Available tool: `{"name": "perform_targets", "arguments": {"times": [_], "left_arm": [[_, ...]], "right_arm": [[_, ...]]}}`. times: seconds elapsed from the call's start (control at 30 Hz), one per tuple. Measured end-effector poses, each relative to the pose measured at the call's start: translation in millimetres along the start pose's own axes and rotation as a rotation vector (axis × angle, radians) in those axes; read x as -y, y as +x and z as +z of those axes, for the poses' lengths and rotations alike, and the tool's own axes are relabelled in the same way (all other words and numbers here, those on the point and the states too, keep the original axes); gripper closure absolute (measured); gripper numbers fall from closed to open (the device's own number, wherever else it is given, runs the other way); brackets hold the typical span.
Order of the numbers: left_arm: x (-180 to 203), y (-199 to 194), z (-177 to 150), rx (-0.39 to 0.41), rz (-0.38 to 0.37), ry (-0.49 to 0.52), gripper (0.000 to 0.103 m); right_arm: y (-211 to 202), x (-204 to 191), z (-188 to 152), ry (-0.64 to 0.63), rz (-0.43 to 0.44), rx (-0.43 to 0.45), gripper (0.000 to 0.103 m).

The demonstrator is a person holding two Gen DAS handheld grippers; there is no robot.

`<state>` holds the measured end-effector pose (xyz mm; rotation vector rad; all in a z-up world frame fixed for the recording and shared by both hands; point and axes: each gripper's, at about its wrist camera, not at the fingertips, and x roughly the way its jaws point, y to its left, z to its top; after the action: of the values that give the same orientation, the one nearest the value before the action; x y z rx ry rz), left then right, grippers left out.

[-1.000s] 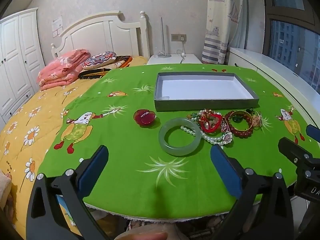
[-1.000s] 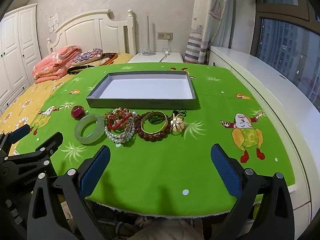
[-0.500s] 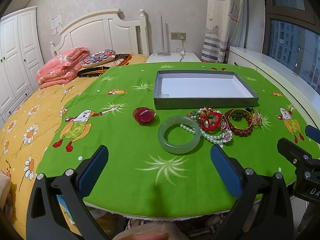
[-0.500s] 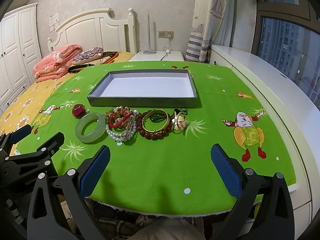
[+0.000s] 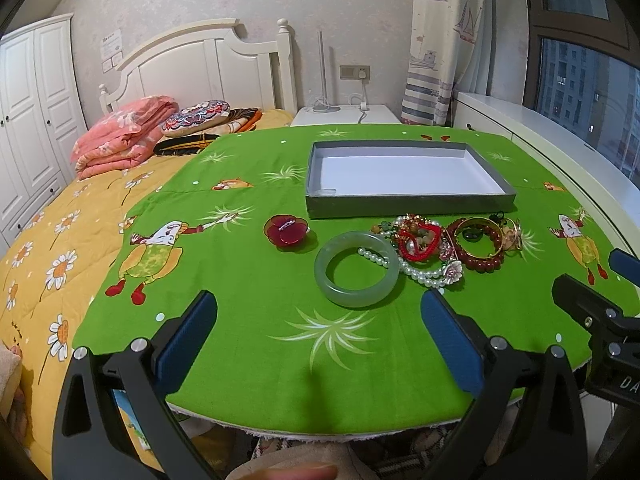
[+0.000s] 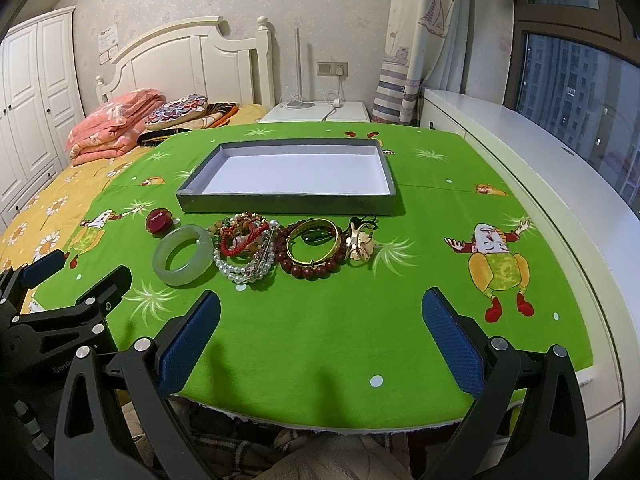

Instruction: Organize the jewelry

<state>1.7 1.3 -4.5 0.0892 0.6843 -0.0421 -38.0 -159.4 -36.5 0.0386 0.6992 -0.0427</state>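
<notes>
Jewelry lies in a row on the green-covered worktop [image 5: 248,344], just in front of the grey tray [image 5: 408,205], and none of it is in the tray yet, whose white floor is bare. By my reading the sorting has not begun: every piece is still to be moved.

Counting along the tray's front wall: one red flower-shaped piece [image 5: 286,230] near the tray's left corner; one pale green jade bangle [image 5: 356,274] beside it; one tangled heap of beaded strands [image 5: 420,246], in which I make out a white pearl string and a red cord bracelet, though the full number in the knot cannot be told; one dark red bead bracelet [image 6: 310,266] with one gold bangle [image 6: 314,246] lying on it; and one gold-and-cream ornament [image 6: 360,245] nearest the tray's right corner.

The left gripper [image 5: 318,338] and the right gripper [image 6: 320,336] both hover at the worktop's near edge, well short of the tray, each spread wide with nothing between its blue pads.
</notes>
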Motion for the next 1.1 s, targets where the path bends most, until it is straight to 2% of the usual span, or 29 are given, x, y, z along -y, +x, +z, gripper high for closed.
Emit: {"name": "perform_targets", "arguments": {"times": [1.1], "left_arm": [[1.6,-0.6,-0.6,0.000,0.000,0.002,0.004]], "right_arm": [[0.3,-5.3,-4.0,-0.001,0.000,-0.004,0.008]]}}
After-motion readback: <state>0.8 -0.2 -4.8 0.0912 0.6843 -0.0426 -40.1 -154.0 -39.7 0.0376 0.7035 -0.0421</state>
